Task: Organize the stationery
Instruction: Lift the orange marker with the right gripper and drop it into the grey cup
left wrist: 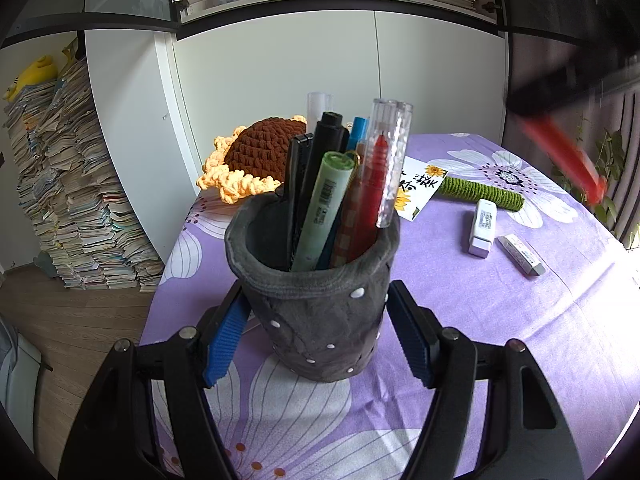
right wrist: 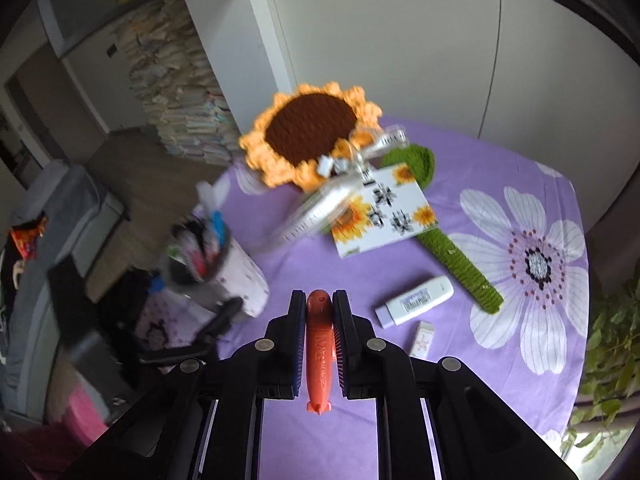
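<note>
Pen holder [left wrist: 316, 300], grey fabric, upright on purple floral table [left wrist: 540, 320], packed with pens and markers. Left wrist view: left gripper [left wrist: 320, 336] blue pads pressed on holder's sides, clamped on it. Two erasers [left wrist: 482, 222] lie right of holder, crochet sunflower [left wrist: 244, 156] behind. Blurred red pen high at right. Right wrist view: right gripper [right wrist: 319, 320] closed on orange-red pen [right wrist: 319, 344], held above table; holder blurred at left, sunflower card [right wrist: 384, 212] ahead.
</note>
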